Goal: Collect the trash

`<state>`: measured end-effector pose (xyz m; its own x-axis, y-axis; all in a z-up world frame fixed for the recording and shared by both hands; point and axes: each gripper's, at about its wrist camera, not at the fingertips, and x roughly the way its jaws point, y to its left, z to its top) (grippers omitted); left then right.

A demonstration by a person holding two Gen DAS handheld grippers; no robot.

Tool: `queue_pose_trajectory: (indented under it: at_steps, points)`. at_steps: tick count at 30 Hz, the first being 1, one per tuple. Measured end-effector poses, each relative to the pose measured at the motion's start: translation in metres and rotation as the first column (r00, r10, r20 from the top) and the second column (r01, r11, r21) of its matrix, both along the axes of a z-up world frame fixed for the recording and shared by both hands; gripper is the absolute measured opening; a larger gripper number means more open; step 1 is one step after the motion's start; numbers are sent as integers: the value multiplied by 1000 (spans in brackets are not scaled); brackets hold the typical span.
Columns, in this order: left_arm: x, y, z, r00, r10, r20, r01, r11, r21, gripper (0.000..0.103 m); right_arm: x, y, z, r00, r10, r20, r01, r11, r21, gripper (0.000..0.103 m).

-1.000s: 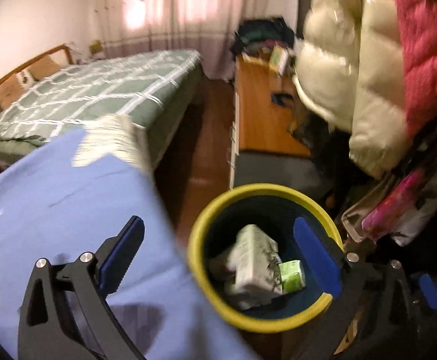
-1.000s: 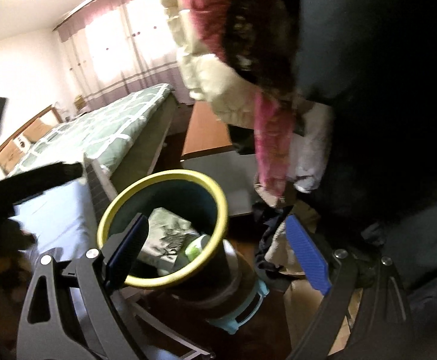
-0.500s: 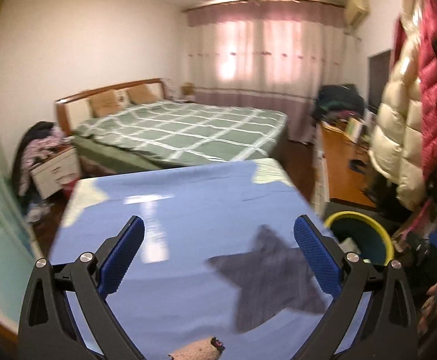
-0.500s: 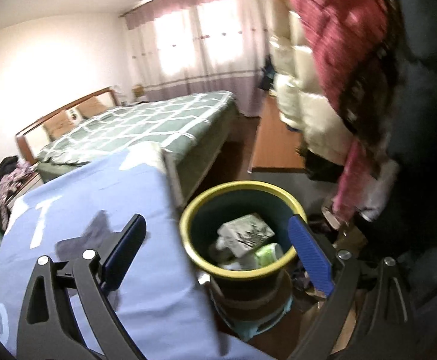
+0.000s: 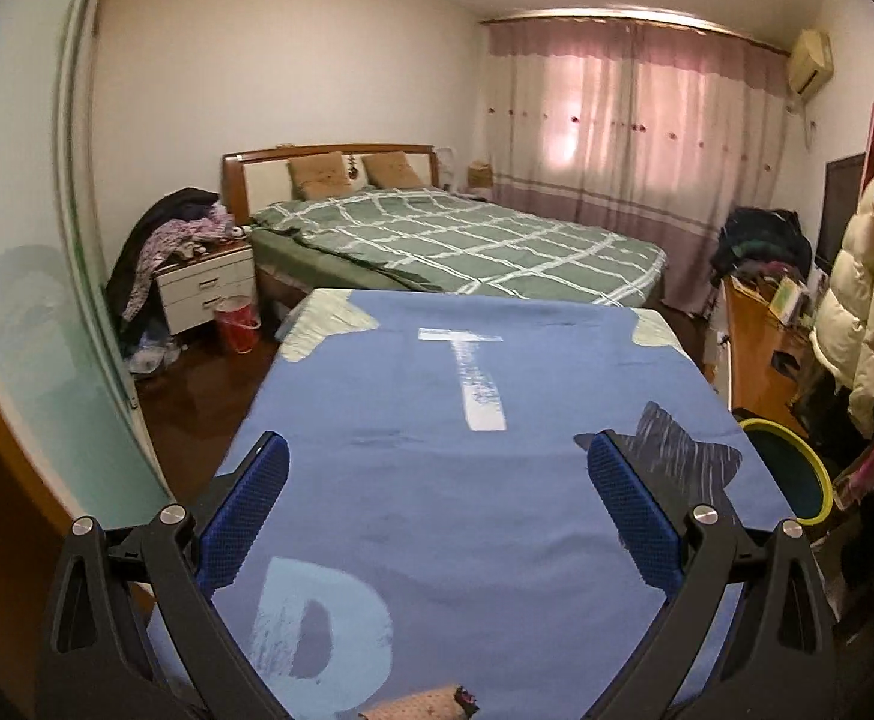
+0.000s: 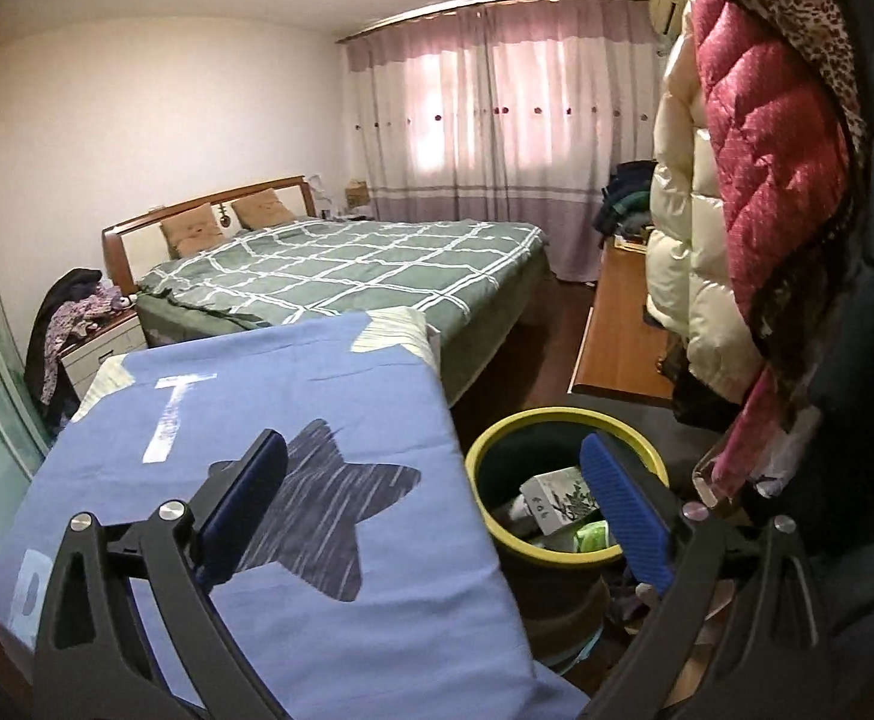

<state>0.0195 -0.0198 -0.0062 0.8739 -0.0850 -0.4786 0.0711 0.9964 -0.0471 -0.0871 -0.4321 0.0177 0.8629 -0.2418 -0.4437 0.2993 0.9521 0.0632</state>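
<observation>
Trash already sits in the yellow-rimmed bin [image 6: 563, 504]: a white carton [image 6: 551, 495] and a green wrapper [image 6: 593, 537] lie inside it, on the floor just beside the blue sheet [image 5: 467, 480] with the star patch. Your right gripper [image 6: 431, 504] hangs above the gap between sheet and bin, jaws opening wide with nothing between them. Your left gripper [image 5: 437, 504] is spread and empty too, aimed along the sheet toward the green checked bed [image 5: 455, 240].

One small brownish object [image 5: 419, 705] shows at the bottom edge of the left view; what it is cannot be told. If it is trash, you risk passing over it, since it lies under the fingers and nearly out of sight. Reaching low for it could also snag a pad in the loose cloth and drag the sheet. The bin stands close under hanging coats [image 6: 755, 210], so a wide swing of your right hand could knock the rim or catch fabric.

Against a second ago, your left view has swung off the bin, then centred below the fingers, and onto the sheet; the bin now sits at its far right. Your right view has levelled out, and the bin shows further right between the fingers.
</observation>
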Motion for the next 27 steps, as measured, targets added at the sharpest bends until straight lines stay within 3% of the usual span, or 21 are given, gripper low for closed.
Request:
queue_pose_trajectory:
  at_steps: [7,27]
  points:
    - [-17,0,6,999,4,33,-4,1000,1,98,-2,6,1,1000,17,6,-17,1000,8,94]
    - [-12,-19,12,1000,-4,24,4,1000,15,98,1,0,-2,1000,14,5,-15,1000,23,94]
